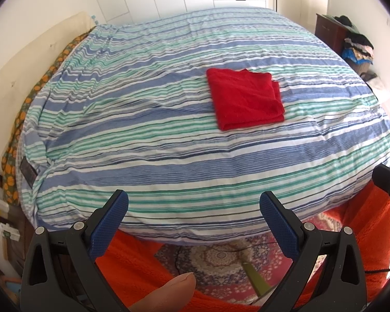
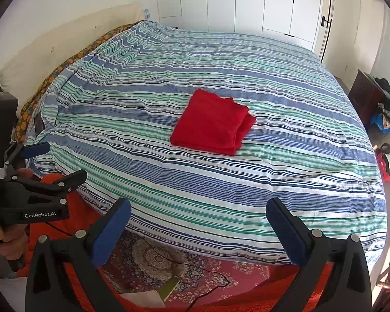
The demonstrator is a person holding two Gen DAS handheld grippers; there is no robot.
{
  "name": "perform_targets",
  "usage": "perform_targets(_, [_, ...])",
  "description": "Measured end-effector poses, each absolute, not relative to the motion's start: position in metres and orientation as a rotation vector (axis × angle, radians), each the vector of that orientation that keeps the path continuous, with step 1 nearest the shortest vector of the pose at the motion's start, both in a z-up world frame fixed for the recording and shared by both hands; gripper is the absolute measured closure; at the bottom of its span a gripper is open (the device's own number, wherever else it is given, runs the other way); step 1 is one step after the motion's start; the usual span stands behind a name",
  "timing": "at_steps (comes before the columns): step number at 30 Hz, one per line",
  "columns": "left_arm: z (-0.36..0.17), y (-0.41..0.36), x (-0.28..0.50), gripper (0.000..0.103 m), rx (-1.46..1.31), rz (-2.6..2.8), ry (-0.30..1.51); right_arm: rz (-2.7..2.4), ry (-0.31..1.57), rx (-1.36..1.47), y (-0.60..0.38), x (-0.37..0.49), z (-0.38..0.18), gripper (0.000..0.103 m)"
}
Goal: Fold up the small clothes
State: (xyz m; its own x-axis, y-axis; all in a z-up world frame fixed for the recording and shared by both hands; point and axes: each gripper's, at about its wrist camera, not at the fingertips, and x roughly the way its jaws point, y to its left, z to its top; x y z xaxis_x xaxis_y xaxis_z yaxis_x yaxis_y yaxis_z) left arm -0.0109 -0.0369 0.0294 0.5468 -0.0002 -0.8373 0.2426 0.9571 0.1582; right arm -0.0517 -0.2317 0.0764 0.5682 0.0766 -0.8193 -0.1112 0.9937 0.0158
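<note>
A red cloth (image 1: pixel 244 98) lies folded into a neat rectangle near the middle of the striped bed (image 1: pixel 143 135); in the right wrist view the same red cloth (image 2: pixel 212 122) shows its stacked edges on its right side. My left gripper (image 1: pixel 193 202) stands open over the bed's near edge, well short of the cloth, with nothing between its blue pads. My right gripper (image 2: pixel 198 209) is open too, also at the near edge and empty. In the right wrist view the left gripper (image 2: pixel 54 162) appears at the far left, held by a hand.
White wardrobe doors (image 2: pixel 247 2) stand behind the bed. A dark bedside cabinet (image 2: pixel 364 96) piled with clothes sits at the right. A cream headboard (image 1: pixel 26 65) runs along the left. A patterned rug (image 2: pixel 169 267) and orange fabric (image 1: pixel 132 262) lie below the bed's near edge.
</note>
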Motion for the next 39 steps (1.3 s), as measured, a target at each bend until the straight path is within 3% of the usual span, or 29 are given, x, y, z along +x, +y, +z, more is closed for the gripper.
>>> perform_targets(39, [0.027, -0.039, -0.006, 0.002, 0.261, -0.158, 0.996, 0.105, 0.952, -0.074, -0.225, -0.045, 0.08, 0.001])
